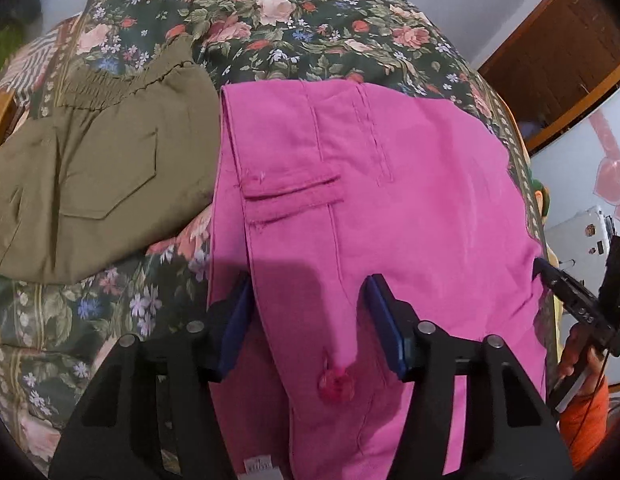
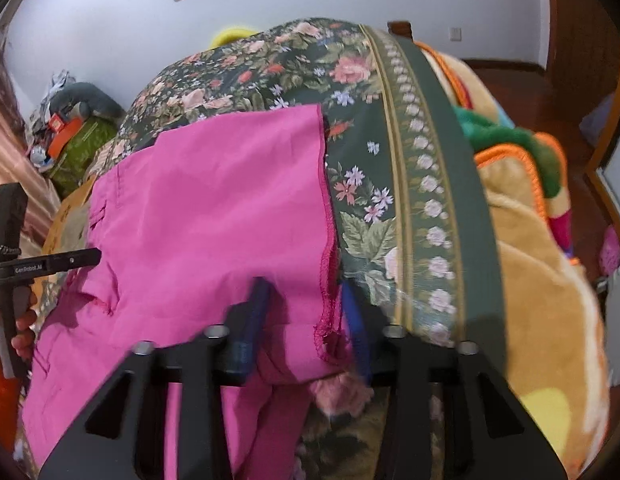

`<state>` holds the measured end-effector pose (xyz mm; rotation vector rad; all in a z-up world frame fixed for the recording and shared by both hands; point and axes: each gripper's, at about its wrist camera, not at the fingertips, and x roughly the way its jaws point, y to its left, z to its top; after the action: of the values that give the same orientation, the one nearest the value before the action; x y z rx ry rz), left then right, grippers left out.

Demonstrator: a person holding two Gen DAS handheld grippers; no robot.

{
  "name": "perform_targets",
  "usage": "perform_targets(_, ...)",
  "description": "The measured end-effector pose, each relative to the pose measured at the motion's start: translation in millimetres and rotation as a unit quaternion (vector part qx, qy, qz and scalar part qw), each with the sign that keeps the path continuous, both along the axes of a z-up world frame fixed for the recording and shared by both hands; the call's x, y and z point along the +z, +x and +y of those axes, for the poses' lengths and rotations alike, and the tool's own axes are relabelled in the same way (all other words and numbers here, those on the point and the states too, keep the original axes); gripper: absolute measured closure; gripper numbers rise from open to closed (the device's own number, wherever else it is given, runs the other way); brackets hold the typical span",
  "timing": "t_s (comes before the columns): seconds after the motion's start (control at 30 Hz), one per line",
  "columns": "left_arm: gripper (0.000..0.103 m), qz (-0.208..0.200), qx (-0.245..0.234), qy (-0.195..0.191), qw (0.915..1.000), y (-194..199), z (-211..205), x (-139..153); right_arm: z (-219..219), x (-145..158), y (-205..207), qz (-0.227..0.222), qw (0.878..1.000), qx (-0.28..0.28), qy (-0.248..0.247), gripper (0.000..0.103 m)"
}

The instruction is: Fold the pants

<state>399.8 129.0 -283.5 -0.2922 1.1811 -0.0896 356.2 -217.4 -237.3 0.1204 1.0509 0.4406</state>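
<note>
Pink pants (image 1: 390, 208) lie on the floral bedspread (image 1: 270, 20), waistband and button toward my left gripper. My left gripper (image 1: 308, 292) is open, its blue pads straddling the waistband near the pink button (image 1: 335, 384). In the right wrist view the pants (image 2: 214, 200) lie folded, with the raw hem edge (image 2: 330, 280) running between my right gripper's fingers. My right gripper (image 2: 306, 296) is open around that hem corner. Each gripper shows at the edge of the other's view: the right one (image 1: 550, 276) and the left one (image 2: 90, 258).
Folded olive pants (image 1: 94, 172) lie on the bed left of the pink pair. A tan, orange and green blanket (image 2: 530, 240) is piled along the bed's right edge. Clutter (image 2: 70, 128) sits by the wall, and a wooden door (image 1: 558, 52) stands at right.
</note>
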Motion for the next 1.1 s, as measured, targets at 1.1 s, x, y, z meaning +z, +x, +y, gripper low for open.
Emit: perform_targets(1.1,0.045,-0.066,0.023,0.007,0.9975,73,56,16,26,21,109,-0.052,0.998,0.021,-0.021,0.059)
